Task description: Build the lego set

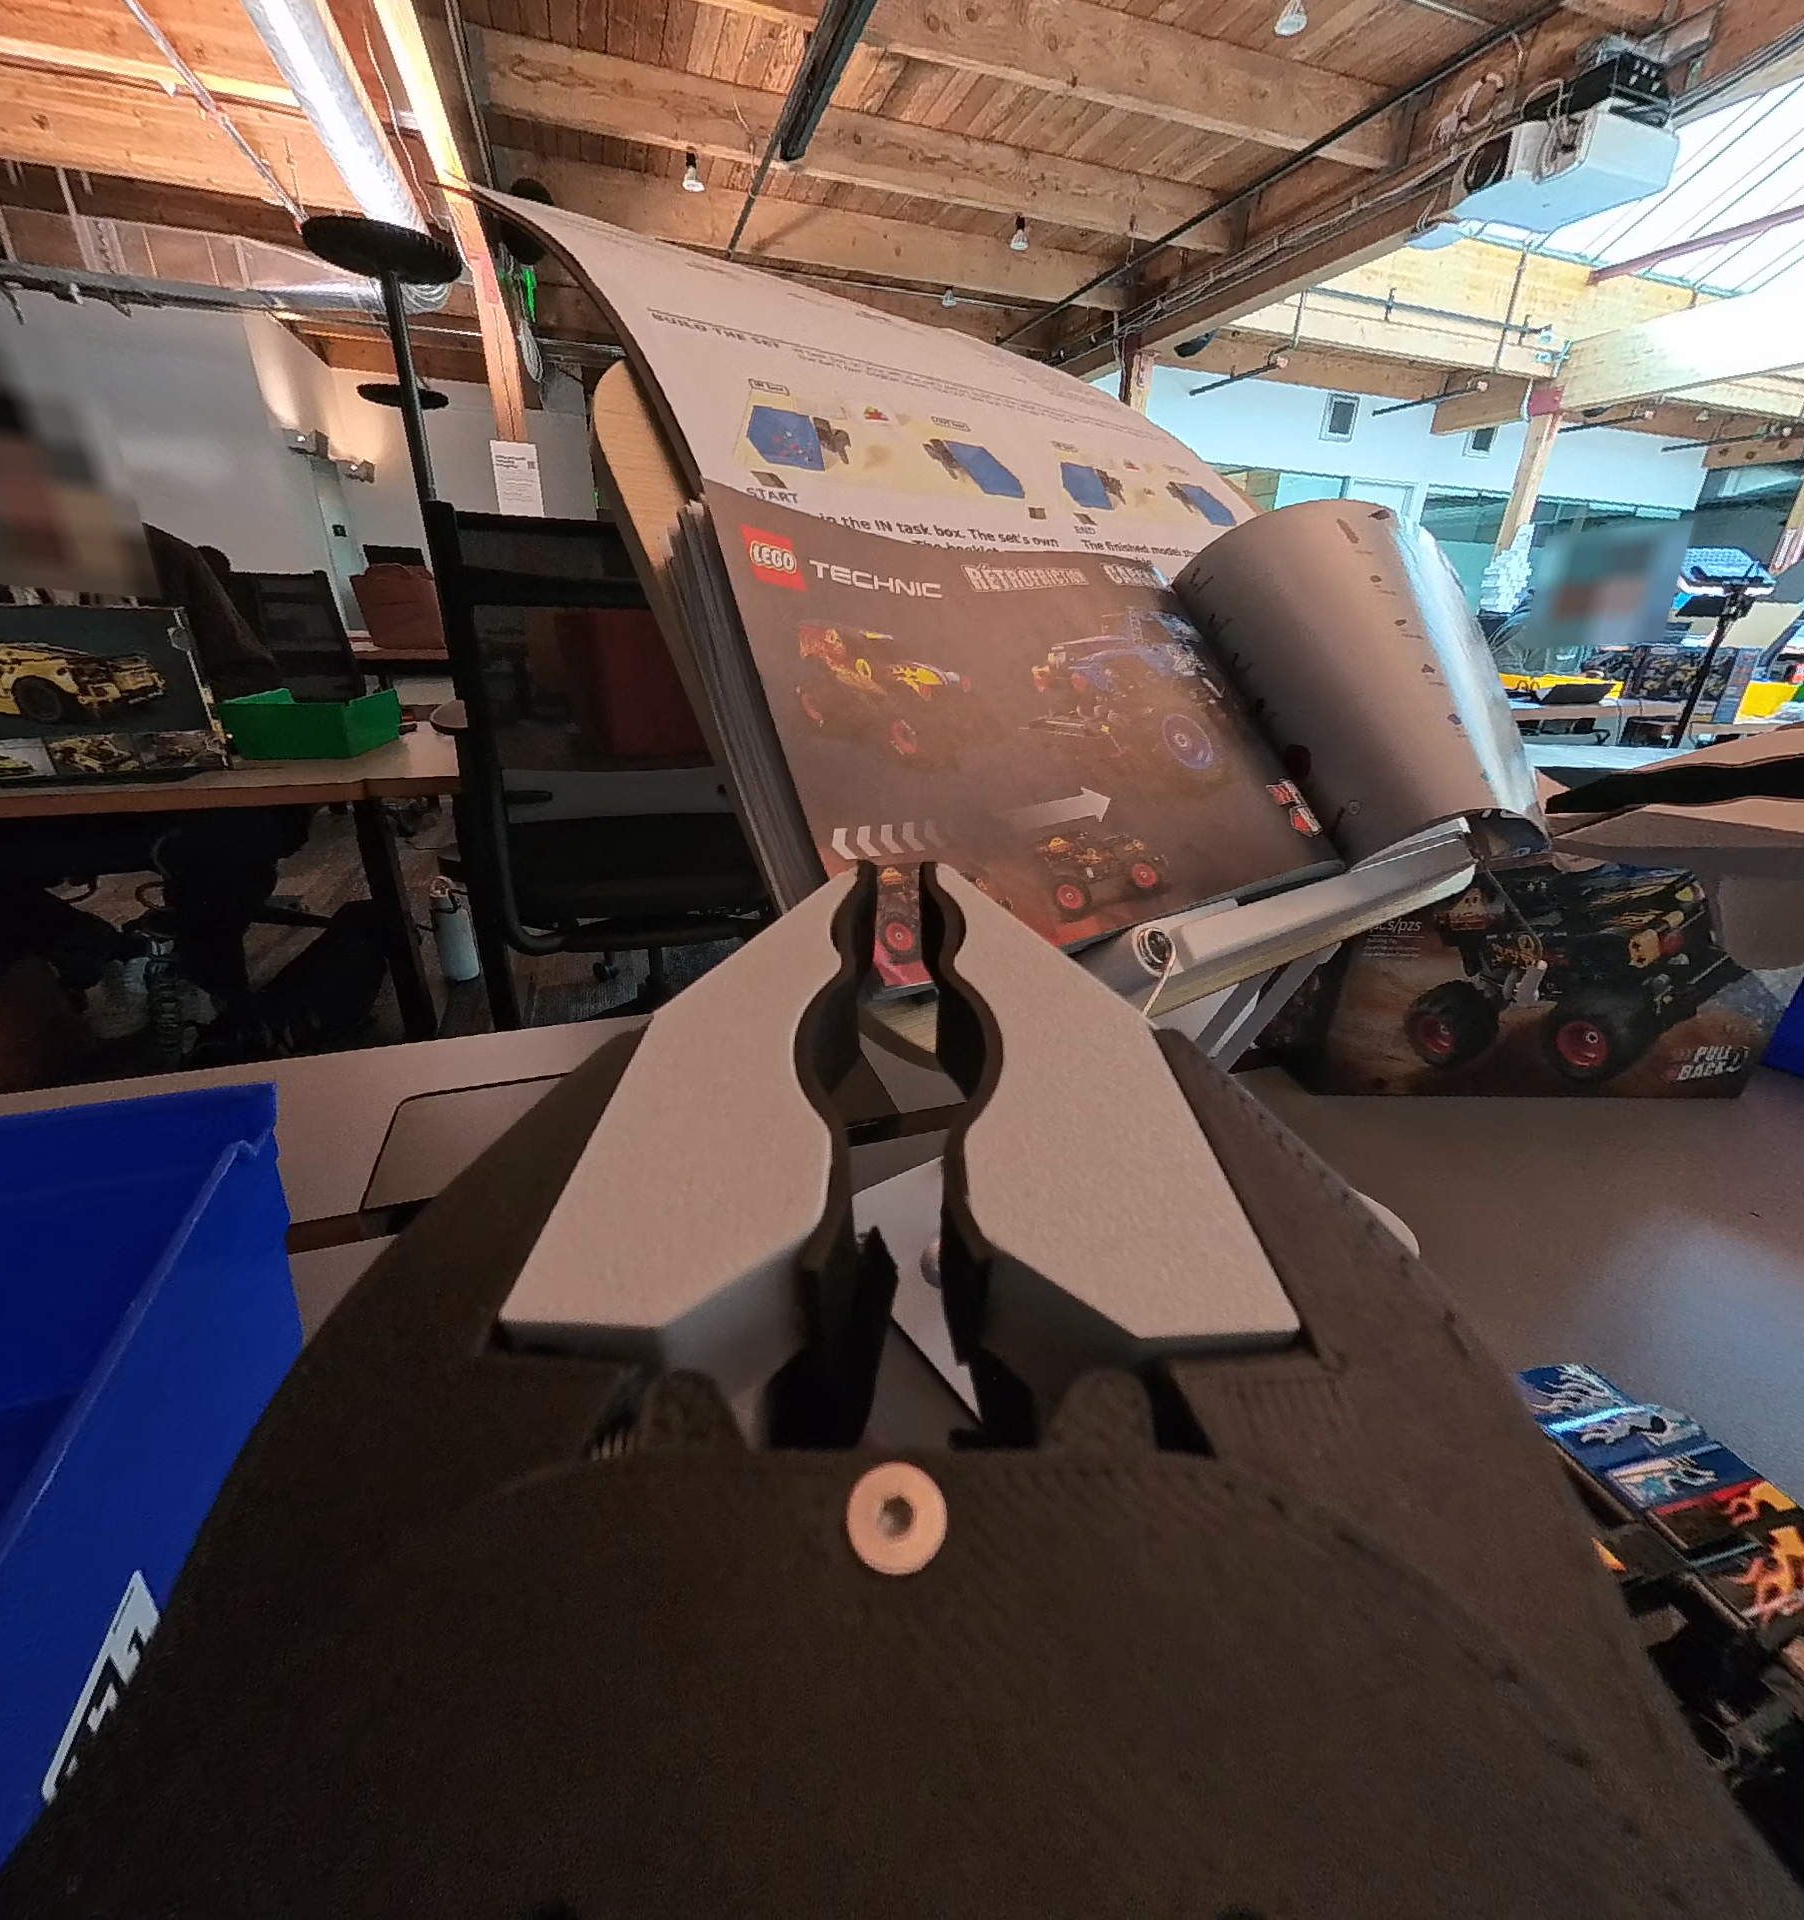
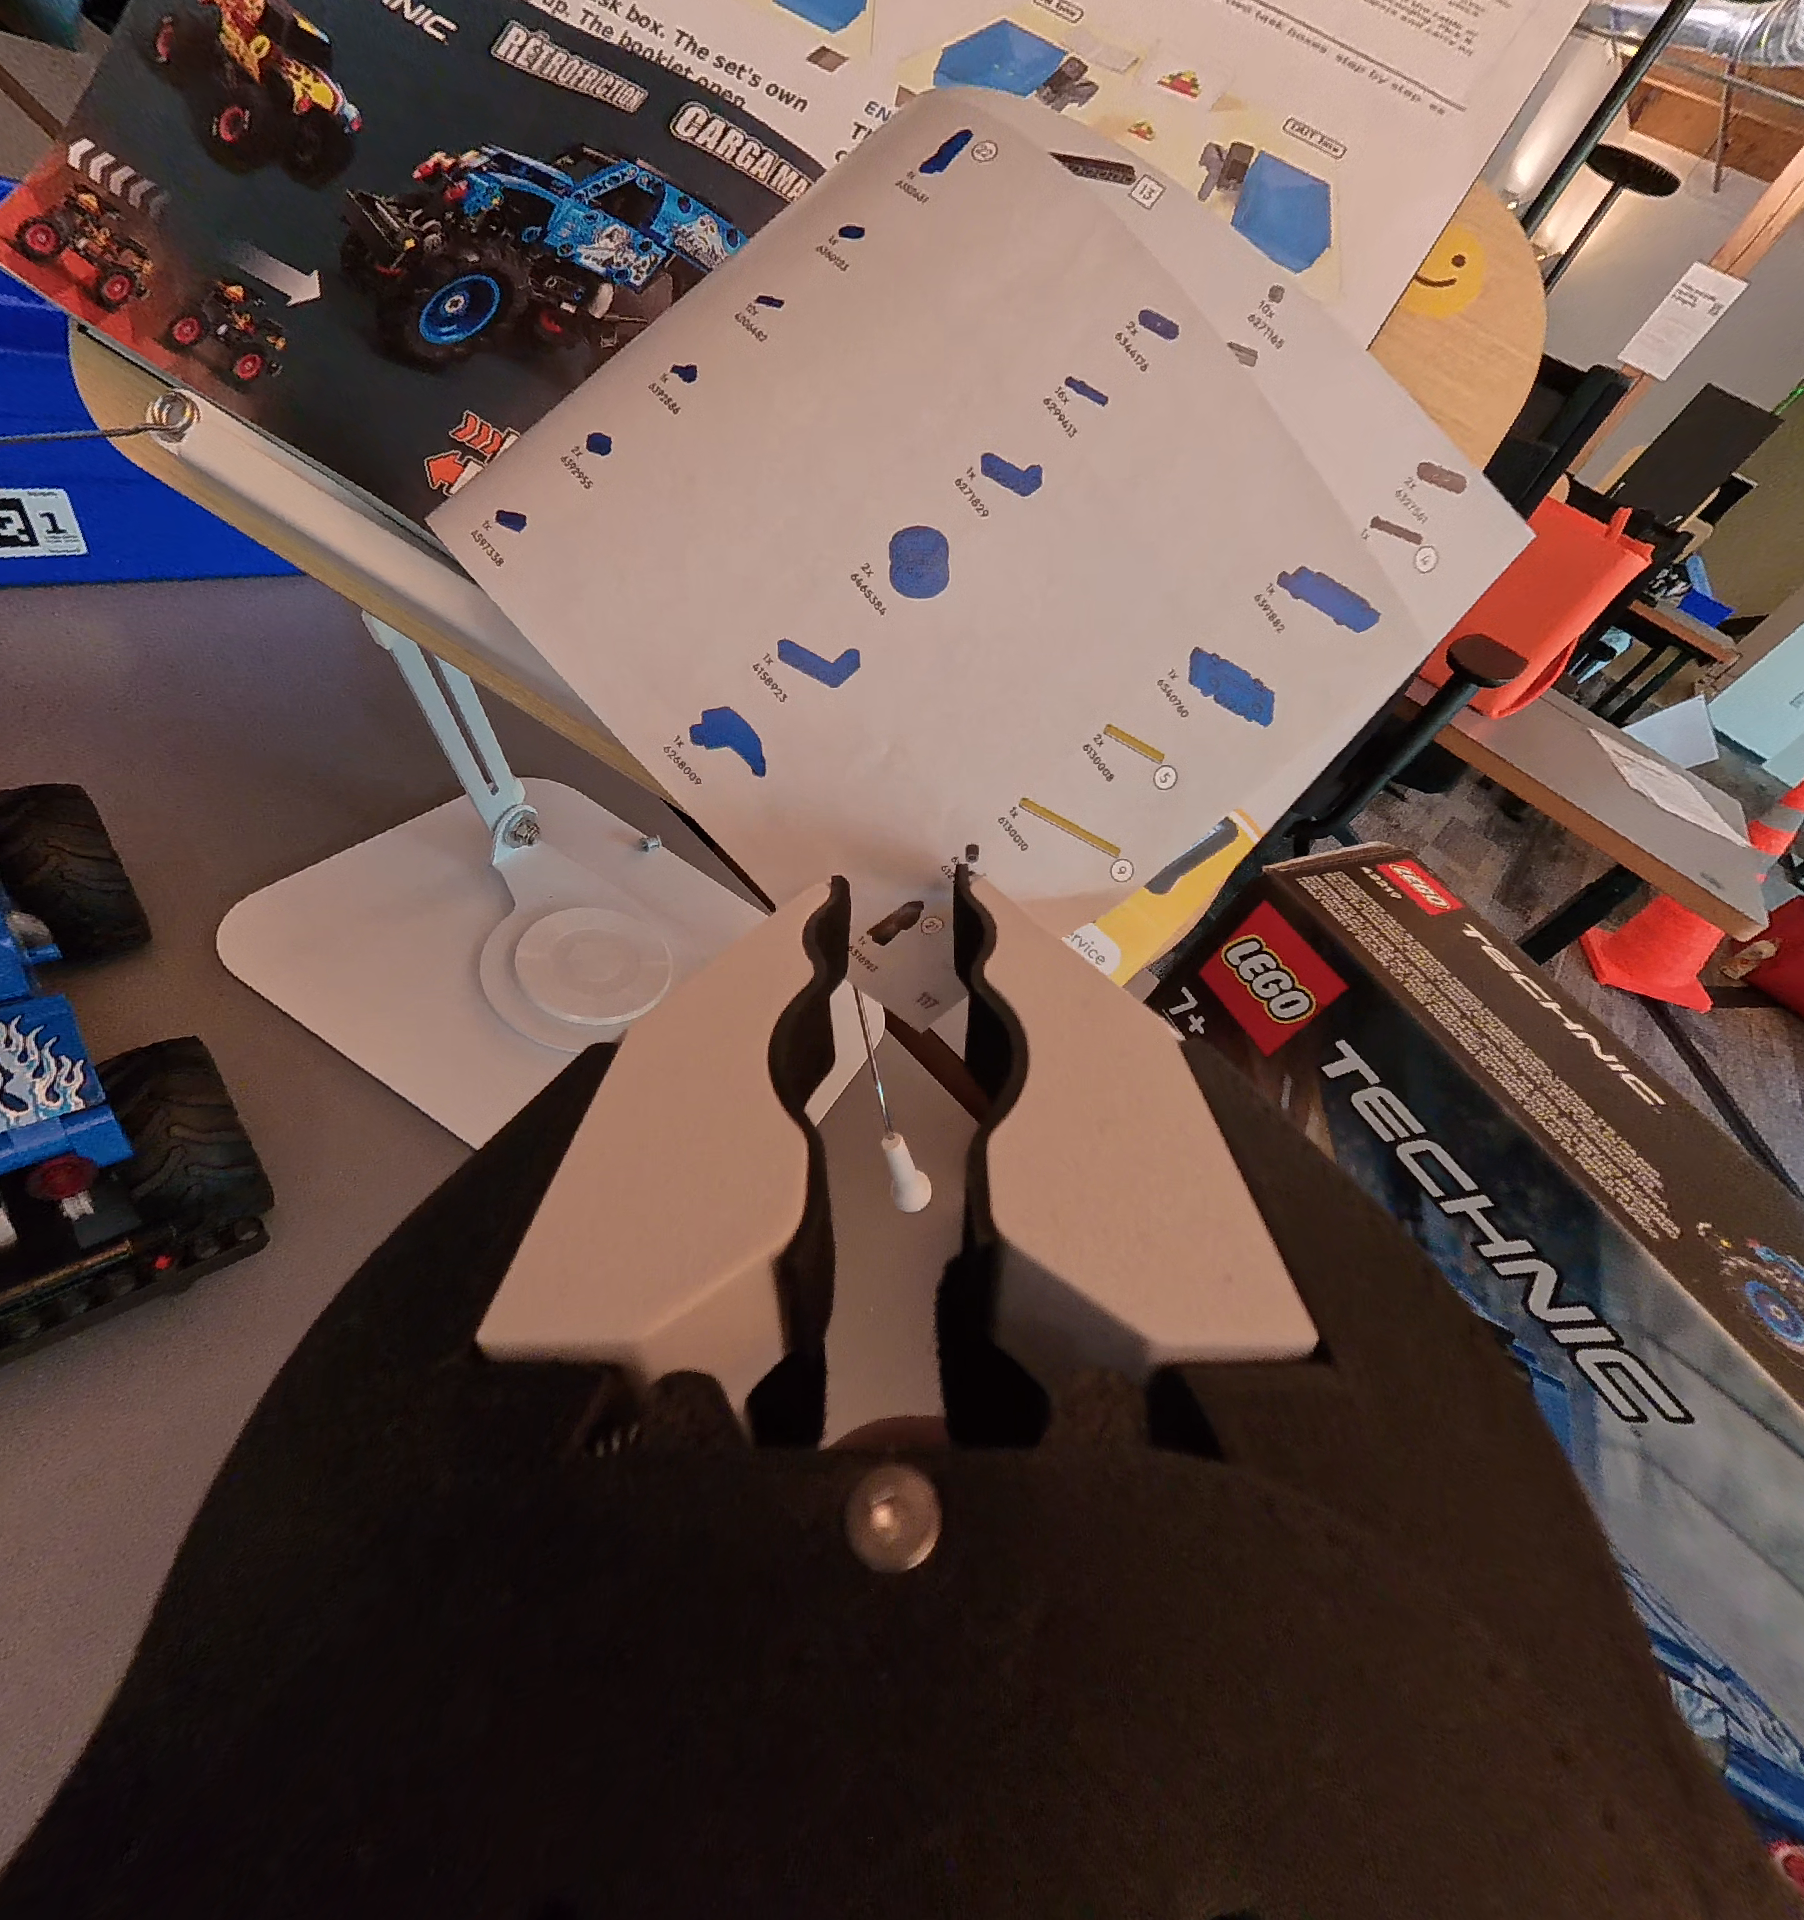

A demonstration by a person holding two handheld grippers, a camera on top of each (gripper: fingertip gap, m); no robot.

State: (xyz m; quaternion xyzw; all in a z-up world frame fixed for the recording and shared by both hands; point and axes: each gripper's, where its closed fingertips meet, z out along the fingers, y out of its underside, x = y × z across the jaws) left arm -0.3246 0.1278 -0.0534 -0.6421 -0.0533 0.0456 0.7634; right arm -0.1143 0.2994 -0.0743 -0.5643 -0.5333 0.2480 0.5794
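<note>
My right tongs [image 2: 896, 883] are standing slightly parted, bracketing the lifted booklet page's [image 2: 939, 540] bottom corner, my left tongs [image 1: 893, 871] are hovering narrowly parted at the booklet's [image 1: 1002, 717] lower edge, booklet leaning back on its stand [image 2: 441, 956].

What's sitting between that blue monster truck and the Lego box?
In the right wrist view, the book stand's white base lies between the blue truck and the box, with the right gripper in front.

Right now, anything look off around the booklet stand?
One thing: the instruction booklet's last page stands curled up off the stand instead of lying flat, its bottom corner between the right gripper's slightly parted fingers. The stand's wire page holder hangs loose, pinning nothing. Nothing looks spilled or damaged.
</note>
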